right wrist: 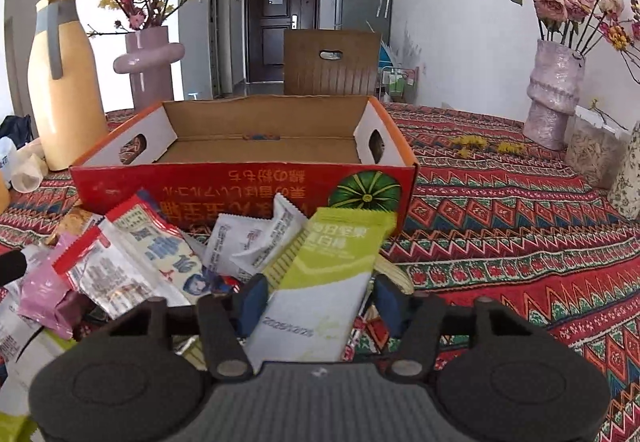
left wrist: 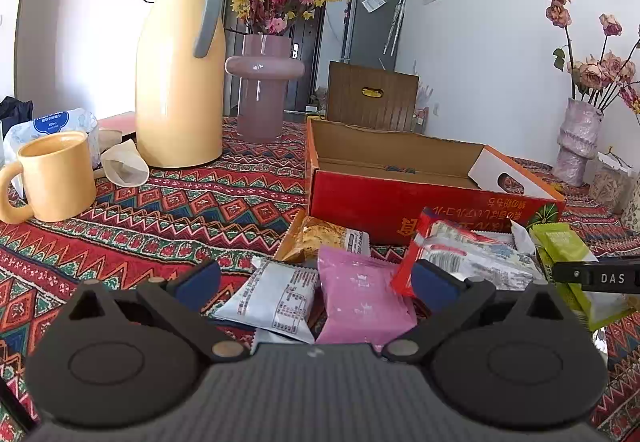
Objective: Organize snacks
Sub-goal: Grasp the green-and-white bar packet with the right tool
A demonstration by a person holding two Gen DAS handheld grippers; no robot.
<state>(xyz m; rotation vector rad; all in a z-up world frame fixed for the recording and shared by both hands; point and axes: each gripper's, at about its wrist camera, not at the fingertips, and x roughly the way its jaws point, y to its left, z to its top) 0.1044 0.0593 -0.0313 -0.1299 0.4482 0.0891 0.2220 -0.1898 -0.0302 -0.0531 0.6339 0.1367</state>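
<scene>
Flanking green packet (right wrist: 320, 282) – hand-held gripper (right wrist: 320, 296)

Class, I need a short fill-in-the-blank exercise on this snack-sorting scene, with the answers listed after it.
1. The right tool has its fingers on either side of a ____ and white snack packet.
2. The cardboard box behind the snack pile has a ____ printed on its red front.
3. The left tool is open above a ____ packet.

Answers: green; watermelon; pink

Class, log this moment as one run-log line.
right gripper: around green-and-white snack packet | left gripper: open | red cardboard box: empty
</scene>
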